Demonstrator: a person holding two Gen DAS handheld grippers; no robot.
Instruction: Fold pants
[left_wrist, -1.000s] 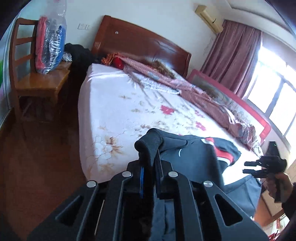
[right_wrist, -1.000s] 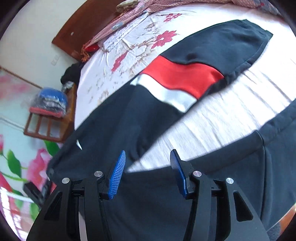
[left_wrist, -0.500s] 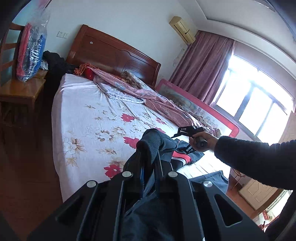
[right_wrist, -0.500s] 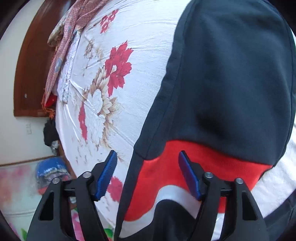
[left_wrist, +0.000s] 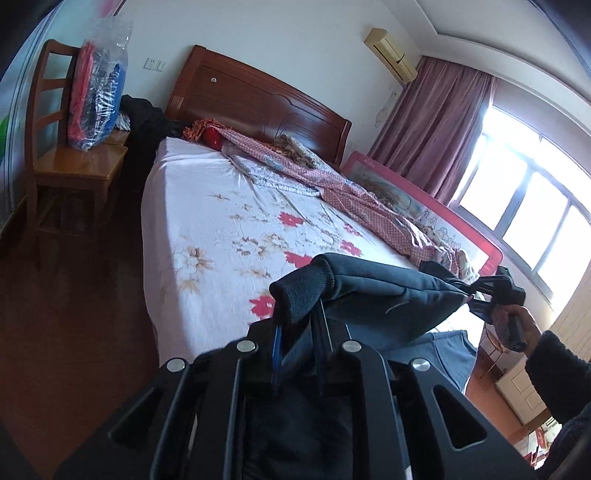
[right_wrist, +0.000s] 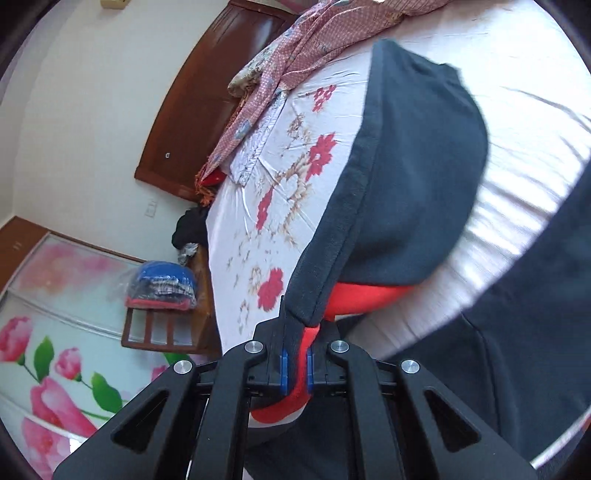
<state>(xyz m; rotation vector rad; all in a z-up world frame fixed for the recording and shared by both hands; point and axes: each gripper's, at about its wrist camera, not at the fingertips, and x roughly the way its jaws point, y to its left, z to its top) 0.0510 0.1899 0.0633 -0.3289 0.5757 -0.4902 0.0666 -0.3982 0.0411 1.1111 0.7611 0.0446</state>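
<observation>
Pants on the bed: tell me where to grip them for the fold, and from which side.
Grip the pants by their edges, coming in low from the bed's near side. The left gripper pinches the ribbed cuff; the right gripper, jaws just closed, clamps the seamed edge at the red panel.

This is a bedroom in a home. A bed (left_wrist: 207, 221) with a white flowered sheet fills the middle of the left wrist view, and its dark wooden headboard (left_wrist: 258, 99) stands at 12 o'clock against a white wall. A wooden chair (left_wrist: 62, 162) is at 9 o'clock. At 2 o'clock pink curtains (left_wrist: 436, 125) hang beside a large window (left_wrist: 532, 206), and an air conditioner (left_wrist: 391, 61) sits high at 1 o'clock.
</observation>
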